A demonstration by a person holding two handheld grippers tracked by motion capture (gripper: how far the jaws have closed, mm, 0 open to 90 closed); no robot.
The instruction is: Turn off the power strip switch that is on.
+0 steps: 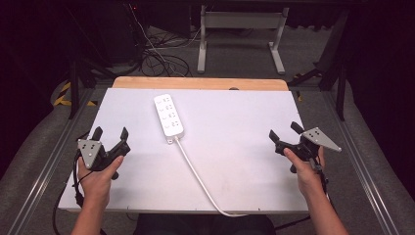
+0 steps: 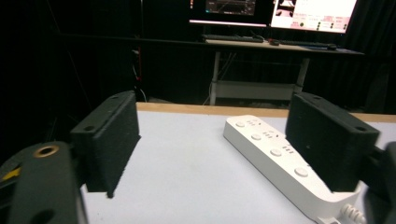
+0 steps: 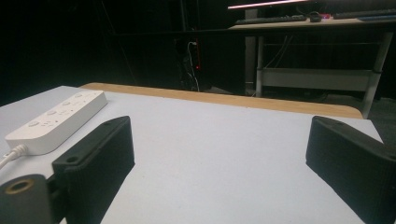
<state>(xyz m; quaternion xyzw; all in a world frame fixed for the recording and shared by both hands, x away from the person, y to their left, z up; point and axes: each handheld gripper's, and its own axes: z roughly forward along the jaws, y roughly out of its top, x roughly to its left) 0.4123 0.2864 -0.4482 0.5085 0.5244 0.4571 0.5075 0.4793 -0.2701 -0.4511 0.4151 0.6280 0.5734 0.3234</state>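
Left gripper: jaws spread, nothing between them; bare table surface shows in the gap in the left gripper view. It sits near the left edge of the white table, tips pointing away from the person. Left hand wraps the body from below, forearm coming in from the near edge, cable trailing down beside the wrist.

Right gripper: jaws spread wide, nothing between them. It sits near the right edge of the table, tips pointing away and slightly inward. Right hand grips the handle, forearm angled in from the lower right corner.

White power strip: lies flat on the table, left of centre in the far half, long axis running roughly away from the person. It is apart from both grippers, nearer the left one. In the left gripper view the strip runs behind the right-hand jaw, partly covered by it; in the right gripper view it lies off to the left, outside the jaws.

Its white cord leaves the near end of the strip, curves across the middle of the table and drops over the near edge.

Open room: bare surface between each gripper and the strip, and the whole right half is free. A wooden board edge runs along the far side. Beyond it, dark floor with loose cables and a desk frame.
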